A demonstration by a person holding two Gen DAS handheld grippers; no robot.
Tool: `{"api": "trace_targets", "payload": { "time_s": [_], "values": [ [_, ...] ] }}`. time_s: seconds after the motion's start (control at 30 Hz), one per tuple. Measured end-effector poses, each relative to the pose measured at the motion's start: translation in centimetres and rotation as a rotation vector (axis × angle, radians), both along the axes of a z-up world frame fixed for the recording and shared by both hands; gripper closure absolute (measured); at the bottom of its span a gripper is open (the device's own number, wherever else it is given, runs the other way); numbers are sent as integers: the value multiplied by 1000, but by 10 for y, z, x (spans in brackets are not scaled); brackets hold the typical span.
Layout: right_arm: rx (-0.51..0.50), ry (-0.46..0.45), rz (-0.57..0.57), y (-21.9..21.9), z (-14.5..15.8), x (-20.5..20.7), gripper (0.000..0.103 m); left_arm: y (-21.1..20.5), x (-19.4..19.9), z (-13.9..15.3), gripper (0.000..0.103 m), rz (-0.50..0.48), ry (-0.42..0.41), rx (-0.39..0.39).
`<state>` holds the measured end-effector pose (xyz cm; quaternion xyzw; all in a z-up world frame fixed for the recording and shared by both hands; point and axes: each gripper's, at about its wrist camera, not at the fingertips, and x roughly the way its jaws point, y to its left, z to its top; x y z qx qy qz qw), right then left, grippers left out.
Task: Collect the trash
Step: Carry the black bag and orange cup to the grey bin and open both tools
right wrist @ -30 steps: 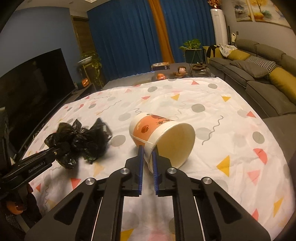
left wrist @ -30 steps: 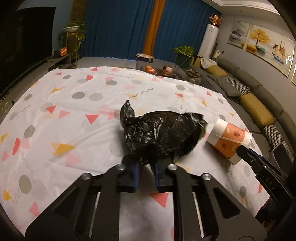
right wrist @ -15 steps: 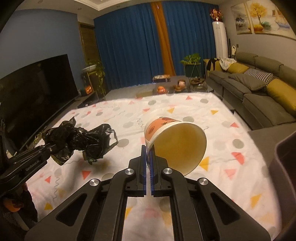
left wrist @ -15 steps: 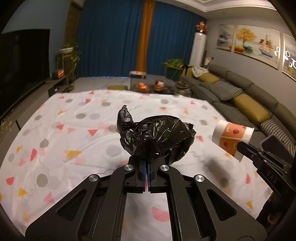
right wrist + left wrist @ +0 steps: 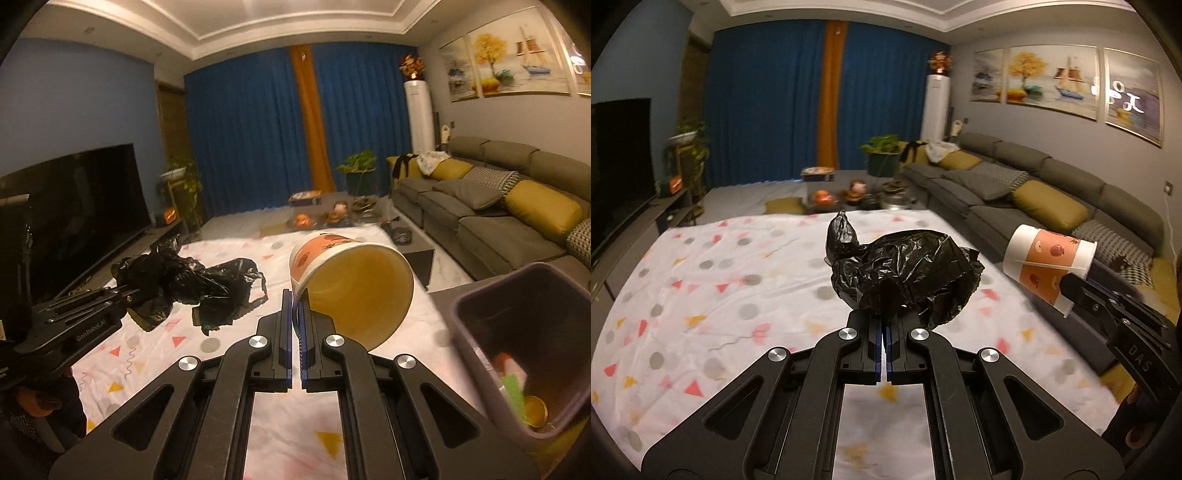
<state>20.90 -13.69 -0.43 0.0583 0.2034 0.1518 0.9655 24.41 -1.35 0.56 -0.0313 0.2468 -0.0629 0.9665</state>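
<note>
- Trash, 2 items, both off the patterned sheet and riding in the air.
- Black plastic bag: left gripper is clenching its crumpled base; in the right wrist view it is hanging at 9 o'clock.
- Paper cup: right gripper is pinching its rim wall, mouth facing the camera.
- Bin: sitting at 4 o'clock of the cup, open, already holding scraps.
- Step: carrying, seemingly binward.
- Next, likely: positioning each item over the bin mouth before releasing.
</note>
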Motion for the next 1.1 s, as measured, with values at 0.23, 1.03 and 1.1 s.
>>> {"api": "trace_targets", "payload": {
  "time_s": [0.23,1.03,1.1],
  "values": [
    [24,-23,-148,-73,4,-22,99,-85,-2,14,103,-160,-26,-26],
    [38,124,-402,-186,-59,-7,98,-254,69,-53,51,-445,148,-94],
    [31,127,-404,-184,-61,-9,95,-248,69,-55,38,-422,143,-96]
  ]
}}
